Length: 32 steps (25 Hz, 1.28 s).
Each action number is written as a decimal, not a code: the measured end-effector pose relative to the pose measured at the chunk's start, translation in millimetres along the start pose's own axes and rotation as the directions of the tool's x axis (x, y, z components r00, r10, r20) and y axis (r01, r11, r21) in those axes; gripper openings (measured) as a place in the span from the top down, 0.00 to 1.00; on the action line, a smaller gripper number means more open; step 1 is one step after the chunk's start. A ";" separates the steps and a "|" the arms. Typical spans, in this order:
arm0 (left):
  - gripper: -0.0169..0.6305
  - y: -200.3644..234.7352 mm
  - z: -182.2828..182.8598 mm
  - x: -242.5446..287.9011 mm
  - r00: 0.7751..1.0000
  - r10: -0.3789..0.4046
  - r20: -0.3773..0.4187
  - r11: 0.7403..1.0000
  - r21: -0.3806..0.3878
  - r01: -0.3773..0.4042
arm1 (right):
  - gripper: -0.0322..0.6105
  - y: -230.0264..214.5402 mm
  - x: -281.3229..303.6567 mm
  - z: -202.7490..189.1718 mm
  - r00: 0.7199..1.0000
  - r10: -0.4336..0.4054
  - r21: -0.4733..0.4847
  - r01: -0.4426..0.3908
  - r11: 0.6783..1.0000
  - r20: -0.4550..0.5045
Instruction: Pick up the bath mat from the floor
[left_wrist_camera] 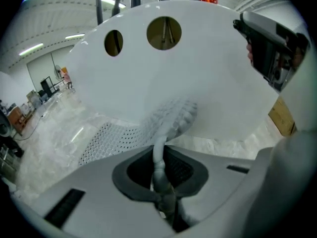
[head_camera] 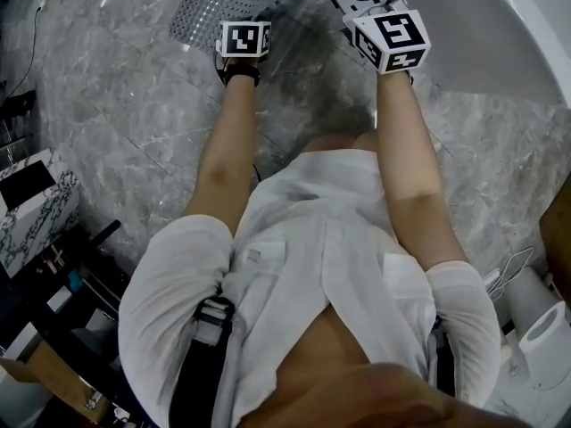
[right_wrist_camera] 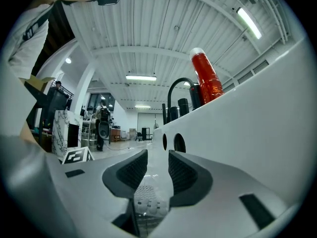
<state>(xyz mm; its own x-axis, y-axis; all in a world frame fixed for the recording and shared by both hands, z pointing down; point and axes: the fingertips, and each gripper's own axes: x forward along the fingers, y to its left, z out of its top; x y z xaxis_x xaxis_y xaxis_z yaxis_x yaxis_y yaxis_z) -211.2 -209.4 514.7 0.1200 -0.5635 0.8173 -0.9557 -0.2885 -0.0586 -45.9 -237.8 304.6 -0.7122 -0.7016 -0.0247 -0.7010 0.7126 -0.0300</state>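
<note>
My head camera looks steeply down at the floor (head_camera: 116, 132). The camera on my left gripper (left_wrist_camera: 161, 180) faces the bathtub (left_wrist_camera: 198, 73) closely; my right gripper (right_wrist_camera: 157, 170) camera looks level along the same bathtub.

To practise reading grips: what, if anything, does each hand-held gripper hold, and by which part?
The left hand-held gripper pinches the bath mat by a bunched edge; the right hand-held gripper holds nothing, jaws apart.

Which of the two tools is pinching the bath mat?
The left tool: its jaws are shut on a bunched edge of the bath mat. The right tool has its jaws standing apart.
</note>
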 end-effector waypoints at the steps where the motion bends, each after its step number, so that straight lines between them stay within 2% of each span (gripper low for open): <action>1: 0.91 3.0 11.7 -8.1 1.000 0.009 0.030 1.000 -0.003 -0.009 | 0.72 2.1 0.6 2.5 1.000 0.000 -0.004 0.000 1.000 0.002; 4: 0.91 15.1 43.0 -32.7 0.992 0.058 0.112 0.998 0.005 -0.059 | 0.72 6.5 -1.3 5.9 1.000 -0.001 -0.008 0.001 1.000 0.006; 6: 0.91 24.9 56.5 -47.5 0.981 0.121 0.150 0.990 0.047 -0.130 | 0.72 7.7 -3.4 7.8 1.000 -0.001 -0.008 0.001 1.000 0.008; 9: 0.91 32.2 75.3 -70.3 0.956 0.209 0.207 0.954 0.172 -0.246 | 0.72 8.4 -6.0 10.9 1.000 0.001 -0.015 -0.001 1.000 0.011; 11: 0.91 30.9 84.7 -80.8 0.948 0.222 0.230 0.935 0.227 -0.274 | 0.72 8.6 -6.2 8.1 1.000 0.003 -0.027 -0.003 1.000 -0.001; 15: 0.91 18.3 88.8 -87.8 0.956 0.187 0.227 0.928 0.278 -0.248 | 0.71 9.6 -5.5 -1.1 1.000 0.014 -0.005 -0.014 1.000 -0.026; 26: 0.91 -34.5 78.2 -78.4 0.979 0.082 0.187 0.931 0.337 -0.142 | 0.68 25.3 -1.8 -17.0 0.992 0.069 -0.033 -0.073 0.997 -0.102; 29: 0.91 -40.1 85.6 -83.0 0.977 0.072 0.198 0.940 0.313 -0.133 | 0.68 22.3 -7.7 -17.0 0.993 0.060 -0.038 -0.064 0.997 -0.101; 32: 0.91 -38.2 100.8 -95.5 0.972 0.052 0.230 0.962 0.251 -0.111 | 0.68 11.6 -15.3 -7.0 0.997 0.031 -0.015 -0.032 0.999 -0.067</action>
<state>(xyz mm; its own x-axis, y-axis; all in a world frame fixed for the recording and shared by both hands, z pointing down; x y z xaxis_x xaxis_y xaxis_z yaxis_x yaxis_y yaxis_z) -159.1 -222.6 381.1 0.1286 -0.7404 0.6598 -0.8649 -0.4092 -0.2907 -43.4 -218.7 311.7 -0.7343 -0.6775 0.0417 -0.6785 0.7345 -0.0139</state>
